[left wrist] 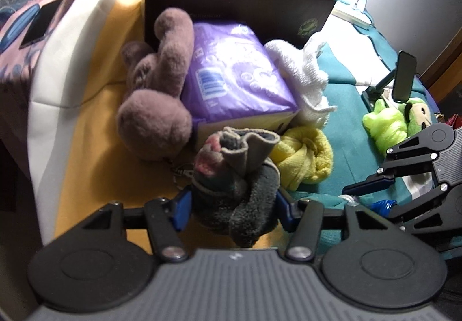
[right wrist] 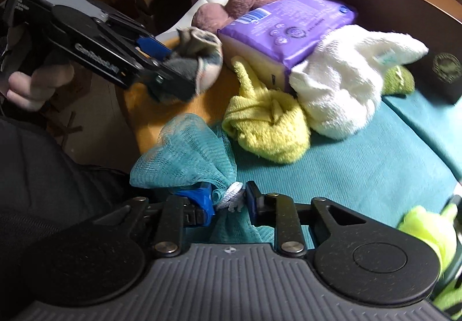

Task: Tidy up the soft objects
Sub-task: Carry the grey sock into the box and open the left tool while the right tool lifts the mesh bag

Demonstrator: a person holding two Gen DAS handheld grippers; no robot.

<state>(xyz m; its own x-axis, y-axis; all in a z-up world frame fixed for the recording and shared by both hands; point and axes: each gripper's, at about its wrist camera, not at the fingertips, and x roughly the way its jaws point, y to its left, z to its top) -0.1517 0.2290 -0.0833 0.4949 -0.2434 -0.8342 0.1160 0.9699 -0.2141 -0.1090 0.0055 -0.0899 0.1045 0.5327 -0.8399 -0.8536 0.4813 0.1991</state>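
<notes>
Left wrist view: left gripper clamps a grey cloth before the purple pack, its print too blurred to read; right gripper pinches a teal mesh pouf by its white cord.

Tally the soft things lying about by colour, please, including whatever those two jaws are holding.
Brown plush toy: 1
Purple soft plastic pack: 1
White terry cloth: 1
Yellow rolled towel: 1
Grey fleece bundle, in the left jaws: 1
Teal mesh pouf, in the right jaws: 1
Lime-green plush doll: 1
Total: 7
</notes>
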